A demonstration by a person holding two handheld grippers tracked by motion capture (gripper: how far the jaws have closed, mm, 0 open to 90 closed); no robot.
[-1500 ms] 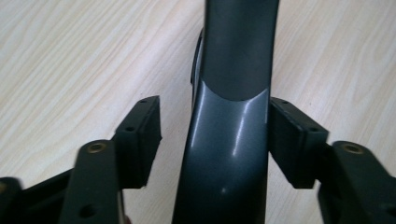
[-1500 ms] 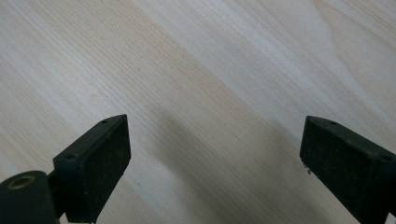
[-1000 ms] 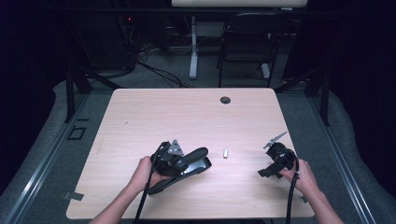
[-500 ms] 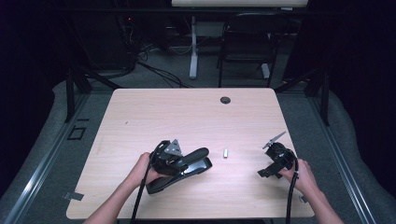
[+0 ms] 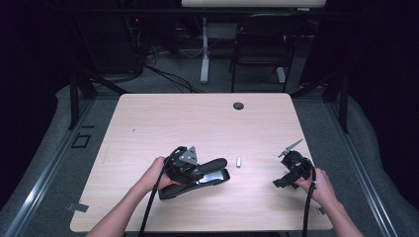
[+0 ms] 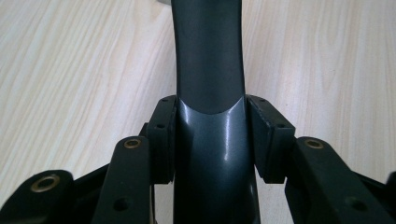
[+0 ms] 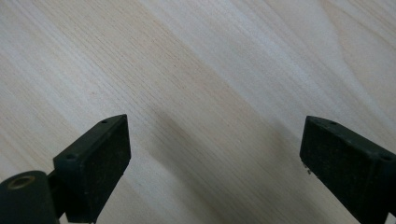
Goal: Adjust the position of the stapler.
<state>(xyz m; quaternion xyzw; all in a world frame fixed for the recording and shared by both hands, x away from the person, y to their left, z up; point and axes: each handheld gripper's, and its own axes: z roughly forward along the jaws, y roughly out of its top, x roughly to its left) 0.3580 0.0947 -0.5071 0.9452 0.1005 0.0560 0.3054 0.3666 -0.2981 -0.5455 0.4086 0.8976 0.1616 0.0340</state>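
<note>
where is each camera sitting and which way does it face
High view: above the person's side, looking forward and down on the table; forearms, left tool and right tool show, also a small white piece.
Left gripper view: rides the left tool, looking along its pads clamped on a black stapler.
Right gripper view: rides the right tool, facing bare tabletop, pads wide apart.
Shared: high and left gripper views both show the stapler.

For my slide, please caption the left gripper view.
Left gripper clamped on a dark stapler above the wooden table.
</note>
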